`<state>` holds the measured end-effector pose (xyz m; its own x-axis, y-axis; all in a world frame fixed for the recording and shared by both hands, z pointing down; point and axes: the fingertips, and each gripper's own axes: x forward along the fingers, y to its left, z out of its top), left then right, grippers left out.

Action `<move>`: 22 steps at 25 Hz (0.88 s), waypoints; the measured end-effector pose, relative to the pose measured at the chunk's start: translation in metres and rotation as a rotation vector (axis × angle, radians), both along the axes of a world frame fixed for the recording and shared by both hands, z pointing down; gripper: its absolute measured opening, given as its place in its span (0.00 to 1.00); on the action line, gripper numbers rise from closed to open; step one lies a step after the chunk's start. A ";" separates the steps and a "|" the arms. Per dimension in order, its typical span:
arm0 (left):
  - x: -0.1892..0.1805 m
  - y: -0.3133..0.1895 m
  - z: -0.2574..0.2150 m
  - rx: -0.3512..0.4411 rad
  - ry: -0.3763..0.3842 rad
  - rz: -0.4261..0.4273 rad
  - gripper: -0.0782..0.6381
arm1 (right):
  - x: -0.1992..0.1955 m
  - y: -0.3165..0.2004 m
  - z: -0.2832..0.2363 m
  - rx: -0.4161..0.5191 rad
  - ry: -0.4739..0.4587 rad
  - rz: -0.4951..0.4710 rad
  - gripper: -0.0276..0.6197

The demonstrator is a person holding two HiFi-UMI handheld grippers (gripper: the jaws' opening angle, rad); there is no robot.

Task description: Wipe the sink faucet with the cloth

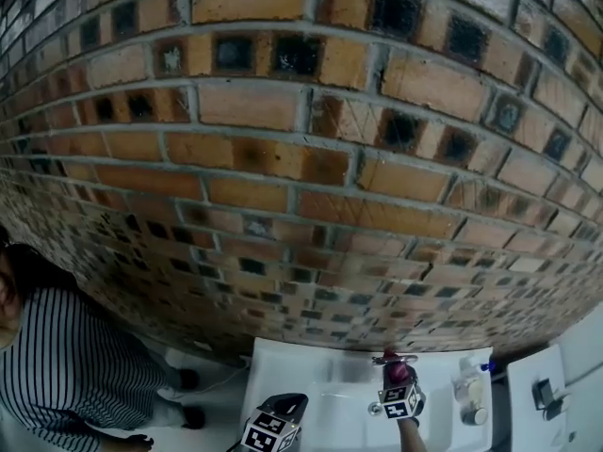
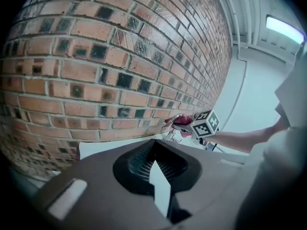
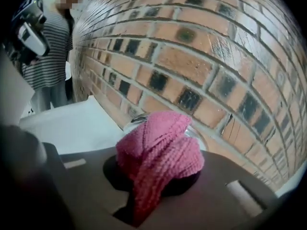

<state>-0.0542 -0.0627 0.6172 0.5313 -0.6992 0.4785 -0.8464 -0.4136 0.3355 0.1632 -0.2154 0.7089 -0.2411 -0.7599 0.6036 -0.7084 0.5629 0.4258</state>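
Note:
A pink knitted cloth (image 3: 160,152) is bunched between the jaws of my right gripper (image 3: 158,176), which is shut on it. The cloth rests against the chrome faucet (image 3: 135,120) at the back of the white sink (image 3: 67,123), close to the brick wall. In the head view the cloth (image 1: 398,373) sits on the faucet (image 1: 391,358) above the sink (image 1: 320,412). My left gripper (image 1: 283,411) hovers over the sink's left part, apart from the faucet, with nothing in it. From the left gripper view (image 2: 160,186) the faucet (image 2: 169,120) and cloth (image 2: 184,124) lie ahead.
A brick wall (image 1: 301,158) rises right behind the sink. A soap bottle (image 1: 468,384) stands at the sink's right rim. A person in a striped shirt (image 1: 57,375) stands to the left of the sink. A small dark object (image 1: 546,394) lies on the white surface at far right.

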 end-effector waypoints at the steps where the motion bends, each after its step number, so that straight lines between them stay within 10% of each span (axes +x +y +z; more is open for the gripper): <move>1: 0.004 0.001 0.000 0.001 0.000 0.012 0.13 | -0.008 0.007 0.005 -0.006 0.049 -0.052 0.13; 6: 0.030 -0.002 -0.007 0.024 0.007 0.083 0.13 | -0.082 0.066 -0.003 0.055 0.202 -0.446 0.13; 10: 0.032 -0.001 -0.012 0.030 0.007 0.090 0.13 | -0.045 0.008 -0.062 0.193 0.140 -0.202 0.13; 17: 0.002 0.002 -0.002 0.007 0.000 0.025 0.13 | 0.080 -0.049 -0.052 0.078 0.192 0.078 0.13; 22: -0.009 0.005 0.006 -0.026 0.010 -0.001 0.13 | 0.110 -0.027 0.039 -0.125 0.338 0.017 0.13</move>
